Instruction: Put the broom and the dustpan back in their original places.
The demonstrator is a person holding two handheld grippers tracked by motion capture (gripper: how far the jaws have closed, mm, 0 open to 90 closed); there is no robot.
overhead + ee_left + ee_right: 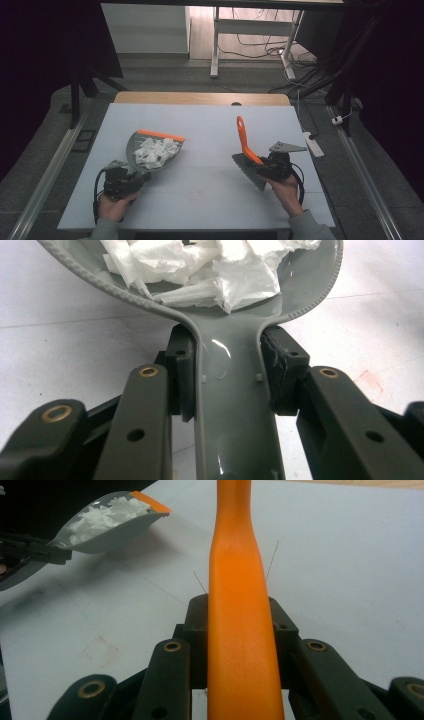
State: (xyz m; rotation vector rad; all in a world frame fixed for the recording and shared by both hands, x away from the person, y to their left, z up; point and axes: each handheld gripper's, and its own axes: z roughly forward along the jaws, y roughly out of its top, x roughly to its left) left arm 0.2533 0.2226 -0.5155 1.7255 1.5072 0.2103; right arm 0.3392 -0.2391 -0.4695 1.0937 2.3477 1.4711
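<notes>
A grey dustpan (132,145) with an orange front lip is held just above the left half of the white table, heaped with white paper scraps (156,151). My left gripper (131,179) is shut on its grey handle (232,405), which passes between the two pads (282,370); the scraps (220,265) lie just beyond. My right gripper (262,167) is shut on the orange handle (240,605) of a brush, which points up and away, its grey bristle head (248,171) hanging below the gripper. The right gripper view also shows the loaded dustpan (107,530) off to the left.
The white table top (210,195) has a wooden far edge (200,98) and a faint red square mark (100,652) near the middle. On the floor to the right lies a power strip (313,144). Desk legs and cables stand beyond the table.
</notes>
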